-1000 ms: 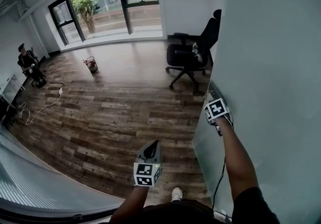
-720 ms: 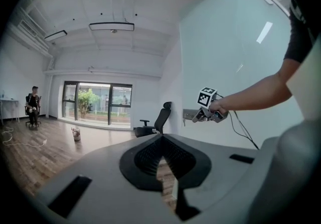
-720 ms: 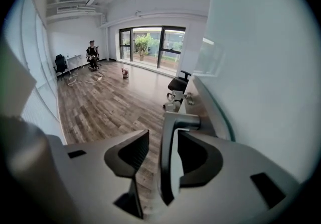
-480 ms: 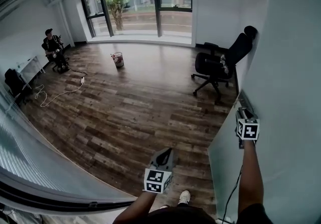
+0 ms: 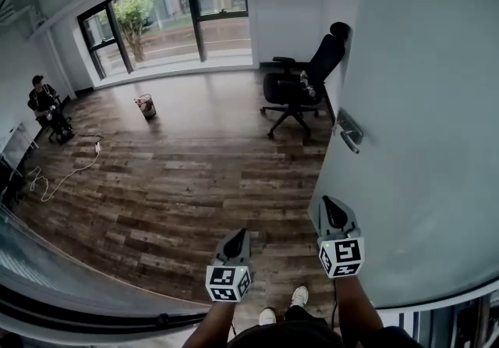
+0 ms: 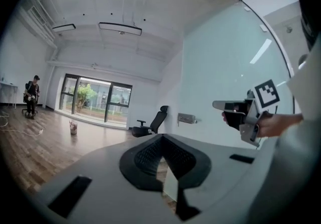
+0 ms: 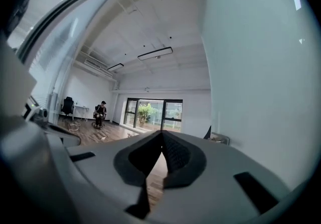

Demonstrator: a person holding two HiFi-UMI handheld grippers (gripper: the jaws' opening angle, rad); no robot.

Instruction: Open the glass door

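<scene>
Bordering open wood floor (image 5: 179,175), edge of glass door (image 5: 405,104)

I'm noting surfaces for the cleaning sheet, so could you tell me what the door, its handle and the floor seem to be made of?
Door: probably frosted glass; a pale, matte pane with soft light streaks.
Handle: seemingly brushed metal; grey with a dull sheen.
Floor: wood-look planks, timber or laminate; brown grain, staggered boards, slight gloss.
</scene>
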